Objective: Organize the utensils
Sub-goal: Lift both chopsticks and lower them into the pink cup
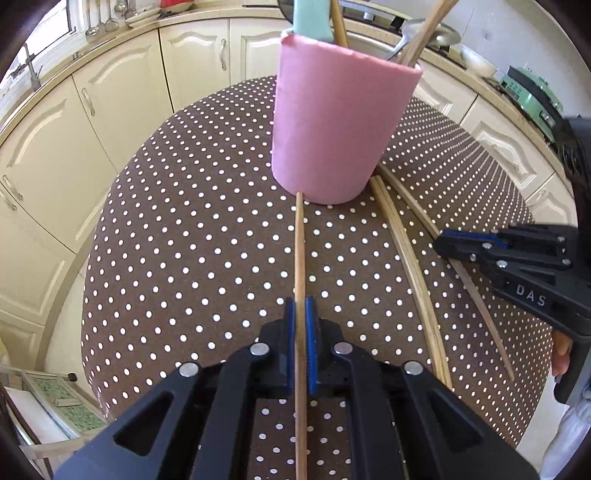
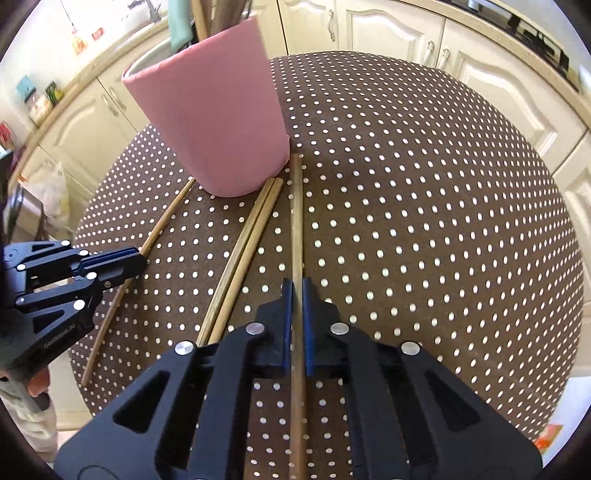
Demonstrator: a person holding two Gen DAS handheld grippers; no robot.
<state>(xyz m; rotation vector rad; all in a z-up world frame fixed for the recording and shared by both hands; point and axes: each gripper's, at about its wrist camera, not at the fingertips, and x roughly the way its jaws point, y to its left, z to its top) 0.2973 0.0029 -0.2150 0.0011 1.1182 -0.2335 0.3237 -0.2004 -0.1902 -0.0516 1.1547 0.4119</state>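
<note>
The left gripper is closed on a chopstick; both blue pads press its sides, and the stick runs forward from the jaws until its far end touches the base of the pink cup. The right gripper is likewise closed on a second chopstick, whose far end lies just beside the cup base on the right. No earlier state is shown. Whether either stick is lifted clear of the cloth or rests on it cannot be told from these views. Between the two held sticks, a pair of chopsticks lies side by side, touching, on the brown dotted tablecloth, its far ends near the cup. The cup stands upright at the far part of the table and holds a teal handle, more chopsticks and a metal spoon. Cream cabinets line the background.
</note>
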